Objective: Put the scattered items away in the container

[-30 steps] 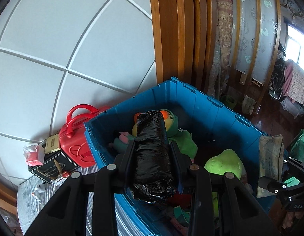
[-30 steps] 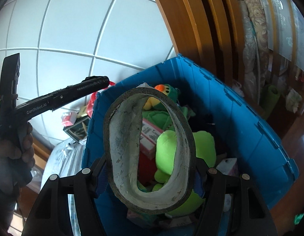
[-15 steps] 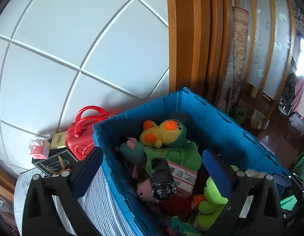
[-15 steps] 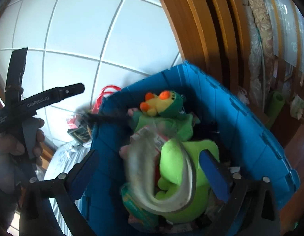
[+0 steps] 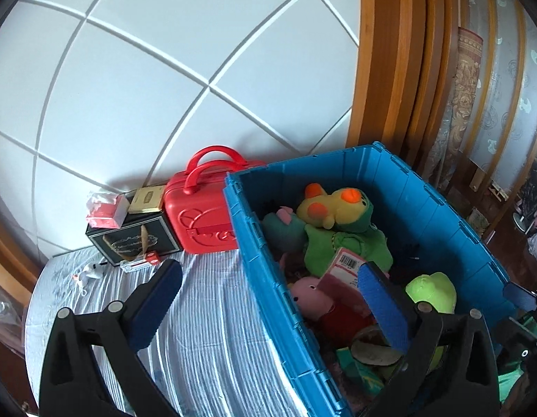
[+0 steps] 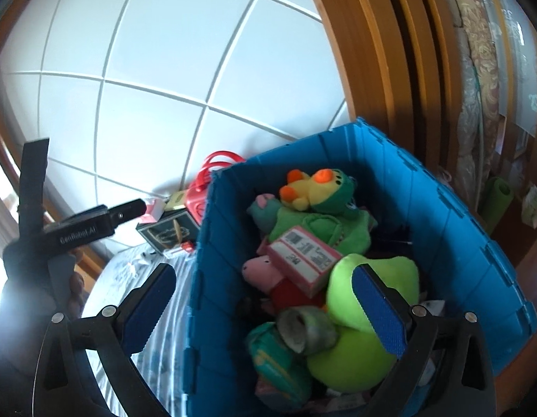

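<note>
The blue container (image 5: 424, 208) is well filled with plush toys, a pink carton and a grey roll; both the left gripper (image 5: 268, 302) and right gripper (image 6: 265, 302) hang over it with jaws spread wide, holding nothing; left on the desk (image 5: 206, 330), at about ten o'clock from the container, are a red case (image 5: 199, 222), a black box (image 5: 136, 239) and small packets; only the right view shows the hand (image 6: 65, 278) carrying the left tool
</note>
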{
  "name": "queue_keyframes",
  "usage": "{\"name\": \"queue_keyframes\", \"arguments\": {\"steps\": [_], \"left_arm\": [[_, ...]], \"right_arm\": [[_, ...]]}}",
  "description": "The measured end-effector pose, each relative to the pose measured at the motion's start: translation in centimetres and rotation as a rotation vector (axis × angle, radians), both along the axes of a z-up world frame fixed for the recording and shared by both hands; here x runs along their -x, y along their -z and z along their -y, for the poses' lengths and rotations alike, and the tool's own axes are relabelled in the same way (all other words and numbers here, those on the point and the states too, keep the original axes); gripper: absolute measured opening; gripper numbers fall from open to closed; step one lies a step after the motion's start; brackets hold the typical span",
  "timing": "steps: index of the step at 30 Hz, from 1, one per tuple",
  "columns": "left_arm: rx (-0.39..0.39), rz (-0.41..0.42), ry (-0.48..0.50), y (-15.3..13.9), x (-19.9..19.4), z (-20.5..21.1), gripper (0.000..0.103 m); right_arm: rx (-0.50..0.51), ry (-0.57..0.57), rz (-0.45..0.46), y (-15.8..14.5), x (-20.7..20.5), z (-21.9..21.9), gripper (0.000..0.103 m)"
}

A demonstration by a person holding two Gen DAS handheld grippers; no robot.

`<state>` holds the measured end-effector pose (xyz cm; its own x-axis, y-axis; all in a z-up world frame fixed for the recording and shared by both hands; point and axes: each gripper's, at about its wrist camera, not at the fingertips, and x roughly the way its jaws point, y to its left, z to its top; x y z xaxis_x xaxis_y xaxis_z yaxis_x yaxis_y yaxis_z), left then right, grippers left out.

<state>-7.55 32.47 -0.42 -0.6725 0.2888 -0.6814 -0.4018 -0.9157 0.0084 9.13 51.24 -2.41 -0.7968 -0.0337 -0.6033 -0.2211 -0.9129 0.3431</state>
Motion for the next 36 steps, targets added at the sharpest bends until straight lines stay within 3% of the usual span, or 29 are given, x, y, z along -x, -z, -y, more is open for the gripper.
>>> {"name": "queue_keyframes", "arguments": {"steps": [8,14,20,26,36], "left_arm": [[-0.015,0.001,-0.152,-0.1,-3.1,9.5,0.103],[0.049,-0.093,-0.265,-0.5,-5.5,15.8,0.103],[0.075,-0.128,-0.288,-0.3,-7.6,20.1,0.103],[0.042,-0.091,-0.291,0.2,-8.7,23.8,0.103],[0.052,-0.051,-0.342,1.1,-9.5,28.0,0.103]], "right_arm": [[-0.022,-0.084,0.014,-1.5,0.5,6.8,0.103],[-0.063,-0.115,0.061,-1.4,1.1,12.0,0.103],[-0.146,-0.155,0.107,-1.1,1.4,17.5,0.103],[-0.184,-0.163,0.130,-0.9,1.2,21.2,0.103],[-0.209,-0.173,0.152,-0.4,0.7,25.1,0.103]]}}
